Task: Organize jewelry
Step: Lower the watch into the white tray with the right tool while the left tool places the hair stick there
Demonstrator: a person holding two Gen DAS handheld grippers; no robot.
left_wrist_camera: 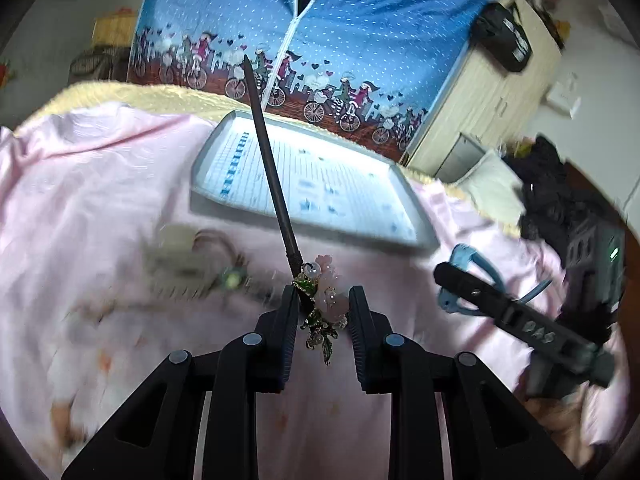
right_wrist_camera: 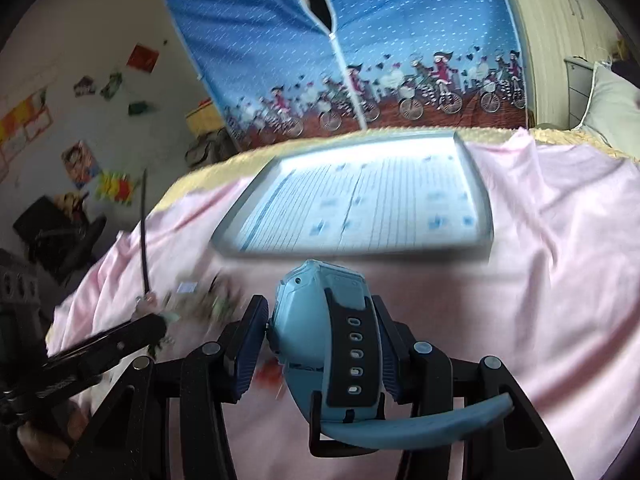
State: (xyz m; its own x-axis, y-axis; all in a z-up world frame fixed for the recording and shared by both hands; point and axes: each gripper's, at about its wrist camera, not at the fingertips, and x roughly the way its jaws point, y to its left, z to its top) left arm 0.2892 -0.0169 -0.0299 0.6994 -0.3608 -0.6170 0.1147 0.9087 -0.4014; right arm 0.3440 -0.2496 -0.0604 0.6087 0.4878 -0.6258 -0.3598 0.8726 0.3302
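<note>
Between the fingers of the left gripper (left_wrist_camera: 323, 300) sits a hairpin (left_wrist_camera: 280, 204), held at its ornamented end of pink blossoms, green leaves and pearly beads; its dark stick slants up and away, crossing in front of the tray (left_wrist_camera: 408, 184). The jaws look clenched on the ornament, though a sliver of gap shows beside the right finger. Off to the right in this view, the right gripper (left_wrist_camera: 460, 280) appears from the side, with only bits of a blue strap showing around it. The right wrist view shows that load plainly: a light blue watch (right_wrist_camera: 316, 320) with a black strap is grasped between the two fingers of the right gripper (right_wrist_camera: 320, 316), its loose strap end curling near the camera. At far left there, the hairpin (right_wrist_camera: 143, 236) stands up as a thin dark line above the left gripper (right_wrist_camera: 156, 320). Beyond both lies the grey tray (right_wrist_camera: 476, 184), lined with striped paper, on a pink cloth (right_wrist_camera: 560, 240). Blurred small items (left_wrist_camera: 200, 264) lie on the cloth near the left gripper. A blue curtain (left_wrist_camera: 360, 20) with cyclists hangs behind.
</note>
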